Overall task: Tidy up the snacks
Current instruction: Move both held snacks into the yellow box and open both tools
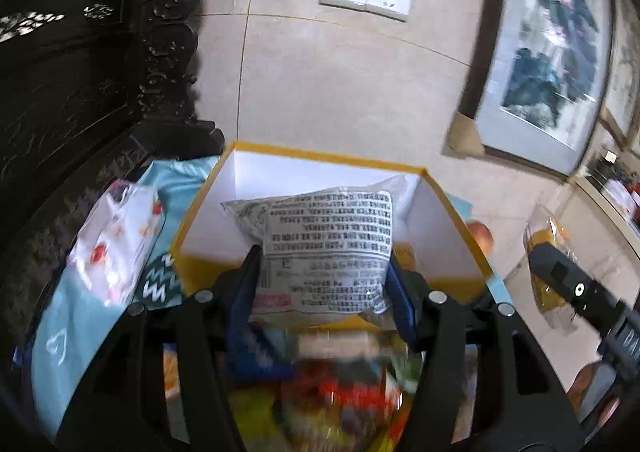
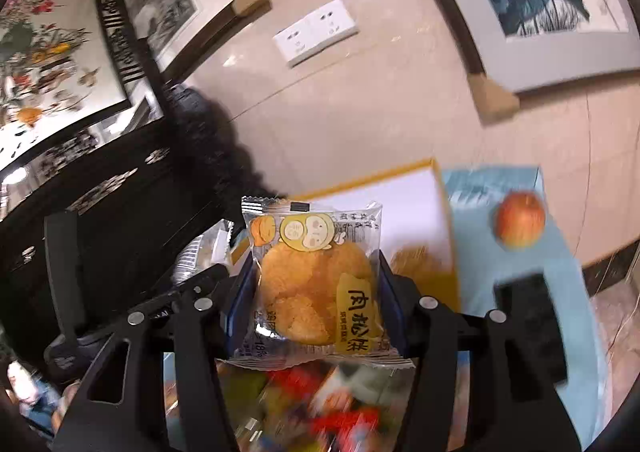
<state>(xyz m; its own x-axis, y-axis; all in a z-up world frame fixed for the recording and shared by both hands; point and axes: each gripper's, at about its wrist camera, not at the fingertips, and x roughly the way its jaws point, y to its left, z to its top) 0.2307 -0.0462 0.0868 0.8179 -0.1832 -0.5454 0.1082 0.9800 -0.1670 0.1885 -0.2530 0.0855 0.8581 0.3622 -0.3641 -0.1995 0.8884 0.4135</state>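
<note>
Left gripper (image 1: 324, 272) pinches a grey printed packet (image 1: 320, 240) over the yellow box (image 1: 320, 156). Right gripper (image 2: 316, 288) pinches a clear cake packet (image 2: 316, 280) near the apple (image 2: 520, 220).

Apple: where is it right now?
In the right wrist view the apple sits on the light blue cloth, right of the yellow box and beyond the black phone-like slab.

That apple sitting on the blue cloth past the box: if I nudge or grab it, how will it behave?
The apple is round and rests loose on the blue cloth, so a nudge would probably send it rolling, perhaps toward the edge. Its skin looks smooth and glossy, so flat pads may slip. It is likely firm and heavier than the packets.
</note>
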